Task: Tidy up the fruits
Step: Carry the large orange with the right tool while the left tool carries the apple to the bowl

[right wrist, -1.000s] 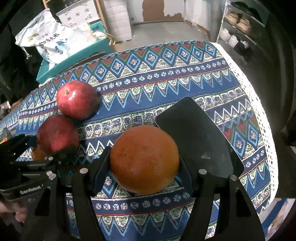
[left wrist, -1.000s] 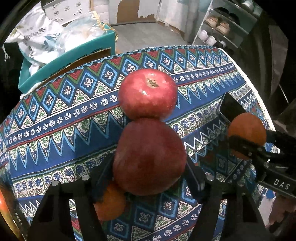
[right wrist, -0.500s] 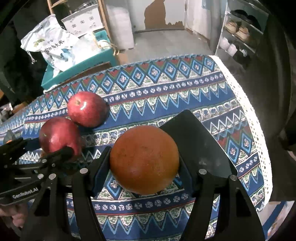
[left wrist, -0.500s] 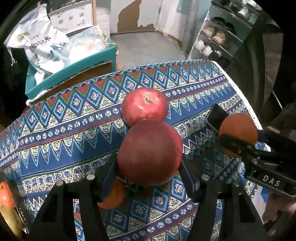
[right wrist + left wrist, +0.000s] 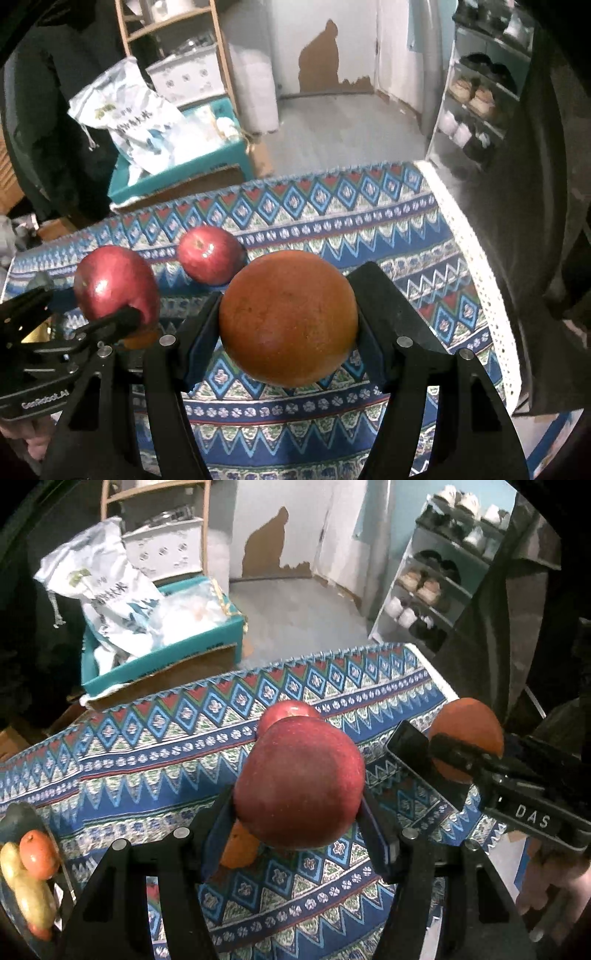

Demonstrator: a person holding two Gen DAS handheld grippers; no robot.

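The left gripper (image 5: 299, 812) is clamped on a red apple (image 5: 299, 782) at the centre of the left wrist view, its pads pressing both flanks, the fruit held clear of the patterned tablecloth (image 5: 147, 746); a second red apple (image 5: 288, 710) lies on the cloth just behind it, partly hidden, and a small orange fruit (image 5: 238, 851) shows on the cloth below the held apple. The right gripper (image 5: 288, 332) is clamped on an orange (image 5: 288, 317) at the centre of the right wrist view, also raised above the cloth; a black flat object (image 5: 391, 306) lies on the cloth behind its right finger. At the lower left edge of the left wrist view a dark tray (image 5: 22, 816) holds a tangerine (image 5: 38, 853) and a yellowish fruit (image 5: 27, 890); beyond the table, upper left, a teal box (image 5: 162, 657) holds white bags (image 5: 107, 594).
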